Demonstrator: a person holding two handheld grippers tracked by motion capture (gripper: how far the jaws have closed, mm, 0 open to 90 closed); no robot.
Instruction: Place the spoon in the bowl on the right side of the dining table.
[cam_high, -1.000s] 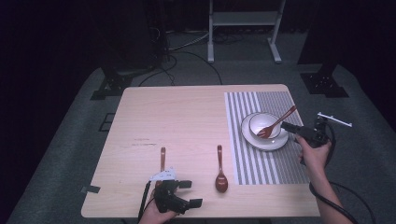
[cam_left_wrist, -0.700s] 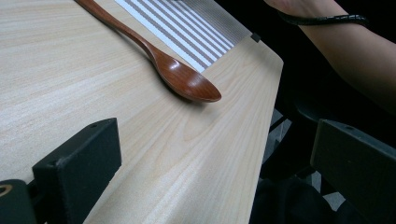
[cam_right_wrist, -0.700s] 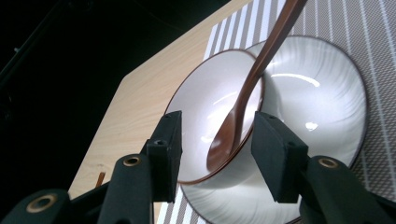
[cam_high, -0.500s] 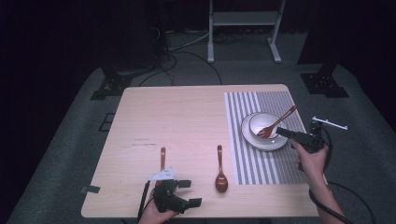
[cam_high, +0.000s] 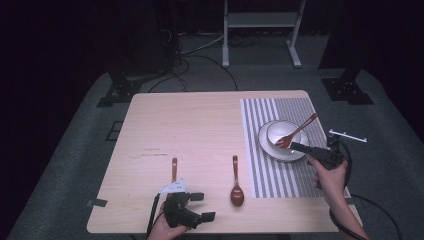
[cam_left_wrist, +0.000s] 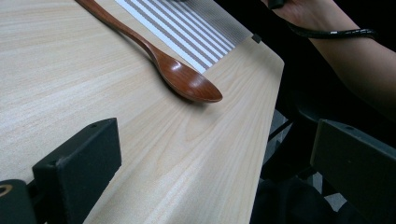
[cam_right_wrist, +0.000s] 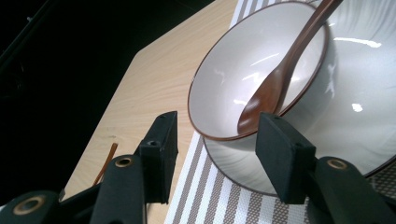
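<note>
A white bowl (cam_high: 283, 134) sits on a white plate (cam_high: 265, 145) on the striped placemat (cam_high: 260, 115), with a brown wooden spoon (cam_high: 296, 132) leaning in it. My right gripper (cam_high: 297, 147) is open just in front of the bowl (cam_right_wrist: 261, 79), its jaws level with the rim and touching nothing; the spoon (cam_right_wrist: 275, 84) rests inside. A second wooden spoon (cam_high: 236, 184) lies on the bare table. My left gripper (cam_high: 203, 206) is open at the near edge, pointing at that spoon (cam_left_wrist: 184, 77), well short of it.
A thin brown utensil handle (cam_high: 174, 168) lies just beyond the left gripper, its near end hidden under the gripper. The table's near right corner (cam_left_wrist: 275, 60) is close to the spoon. A metal stand (cam_high: 260, 20) is on the floor behind the table.
My right gripper has drawn back from the bowl toward the near edge and slightly left. The spoon stays in the bowl. The left gripper has not moved.
</note>
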